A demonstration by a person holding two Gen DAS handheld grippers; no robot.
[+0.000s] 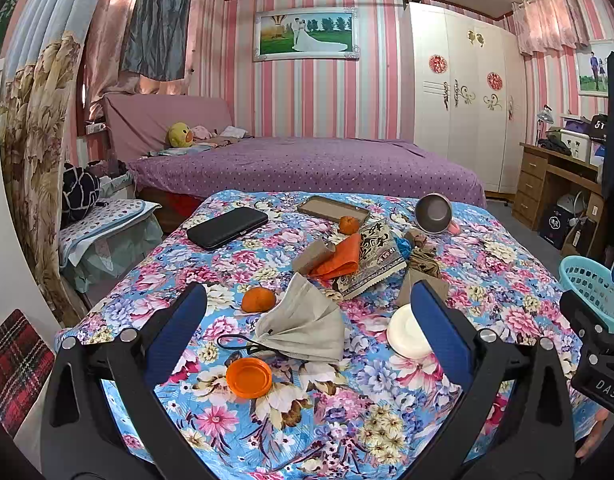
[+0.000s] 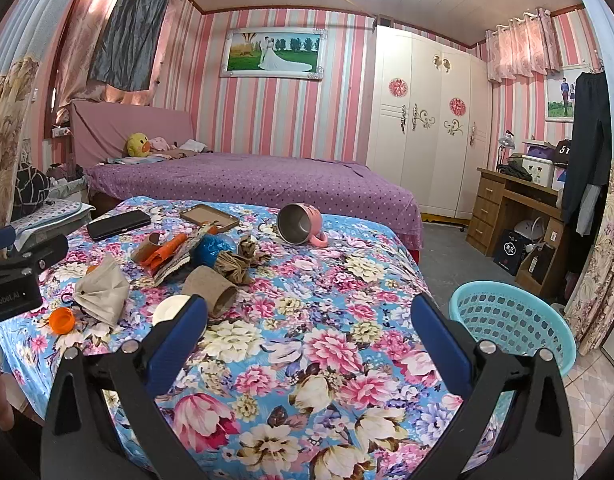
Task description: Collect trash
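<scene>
Trash litters the floral tabletop (image 1: 387, 420) at mid-frame in our left view: a grey mask (image 1: 303, 326), orange lid (image 1: 249, 377), white lid (image 1: 405, 332), wrappers (image 1: 371, 258) and cardboard tube (image 2: 211, 290). Our left tongs (image 1: 309, 322) gape wide and empty, straddling the mask. Our right tongs (image 2: 309, 322) gape wide too, holding nothing, over bare cloth. At right in that view sits the basket (image 2: 515, 320), beside the tabletop.

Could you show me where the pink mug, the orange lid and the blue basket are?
Pink mug (image 2: 297, 227): right wrist view, on its steel inside.
Orange lid (image 1: 249, 377): left wrist view, middle of the lid.
Blue basket (image 2: 511, 320): right wrist view, its perforated inner wall.
</scene>
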